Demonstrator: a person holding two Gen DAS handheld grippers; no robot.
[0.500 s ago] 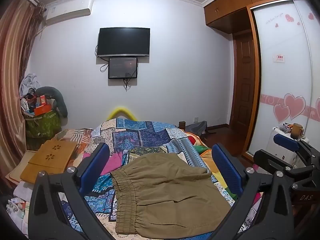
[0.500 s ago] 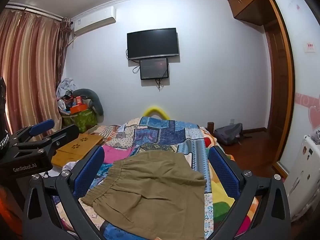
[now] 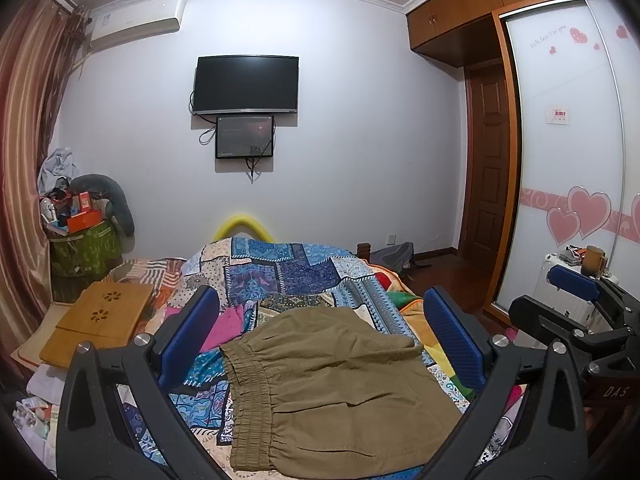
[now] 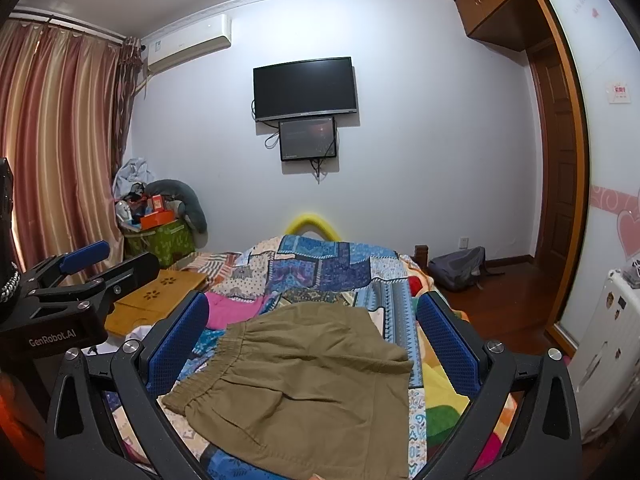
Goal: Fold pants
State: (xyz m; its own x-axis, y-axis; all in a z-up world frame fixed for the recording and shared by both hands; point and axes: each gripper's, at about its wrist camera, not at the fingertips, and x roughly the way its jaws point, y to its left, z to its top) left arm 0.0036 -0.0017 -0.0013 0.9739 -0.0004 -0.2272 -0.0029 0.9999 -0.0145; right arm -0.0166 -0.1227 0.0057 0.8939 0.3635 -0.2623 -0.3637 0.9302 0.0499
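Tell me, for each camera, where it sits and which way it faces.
Left wrist: on the left gripper, facing the far wall over the bed; its open blue fingers frame the pants; the right gripper shows at the right edge.
Right wrist: on the right gripper, same direction, fingers open; the left gripper shows at the left edge.
Shared: pants, bed, TV.

Left gripper (image 3: 320, 340): jaws spread wide, blue pads (image 3: 192, 336) at either side of the lower frame, nothing held between them. Right gripper (image 4: 312, 340): jaws likewise spread wide, blue pads (image 4: 448, 344) empty. Each unit appears at the edge of the other's view, level and side by side.
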